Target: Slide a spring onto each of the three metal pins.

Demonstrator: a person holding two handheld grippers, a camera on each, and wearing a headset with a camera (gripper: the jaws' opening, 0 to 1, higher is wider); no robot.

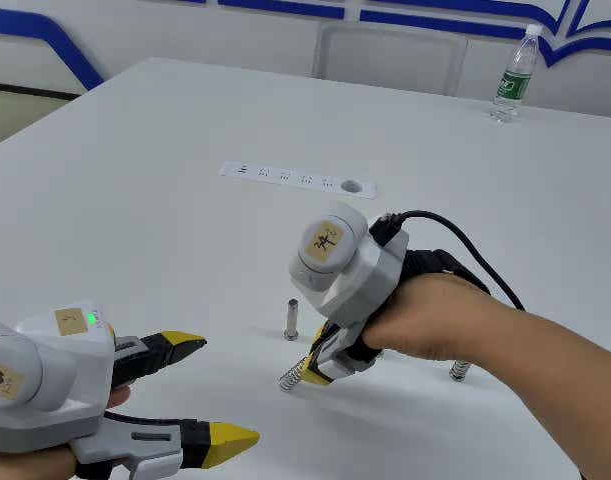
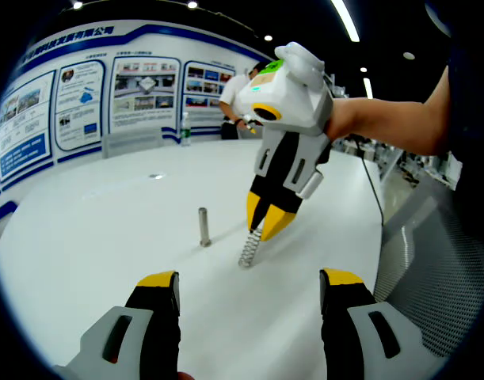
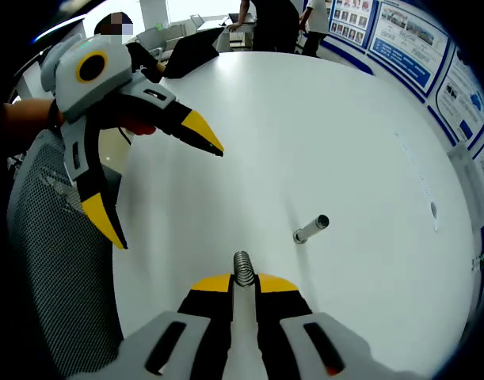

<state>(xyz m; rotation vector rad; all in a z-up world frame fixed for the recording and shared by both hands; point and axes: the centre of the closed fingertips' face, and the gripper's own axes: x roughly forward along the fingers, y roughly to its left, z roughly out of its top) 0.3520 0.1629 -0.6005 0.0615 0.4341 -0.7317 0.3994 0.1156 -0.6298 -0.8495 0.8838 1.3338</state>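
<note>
Left gripper (image 1: 205, 390), a white body with black jaws tipped in yellow, hangs left of the short upright bare metal pin (image 1: 292, 318) and nearer the person. Its jaws are spread wide and hold nothing. That pin stands alone on the plain white desk (image 1: 135, 200) with no coil on it.

Just right of the pin and a little nearer, the right gripper (image 1: 320, 370), of the same build, is pinched narrow on a small silver coil spring (image 1: 293, 376). In the right gripper view the coil pokes out from between the closed yellow tips. The spring slants down toward the pin's foot, with its lower end at or touching the desk beside the pin, not over the pin's top. Farther right of the pin, beyond the right gripper, a second metal pin already wearing a spring (image 1: 460, 370) stands on the desk. I cannot tell how the third pin stands.

The main risk I see is the slant. If the spring goes down at this angle, its end coil will likely catch on the pin's rim, compress, and flick out of the jaws across the smooth desk. A sideways nudge from the tips could also tip the slim pin. Too hard a squeeze may pinch the coils, and the bore would then bind on the pin.
</note>
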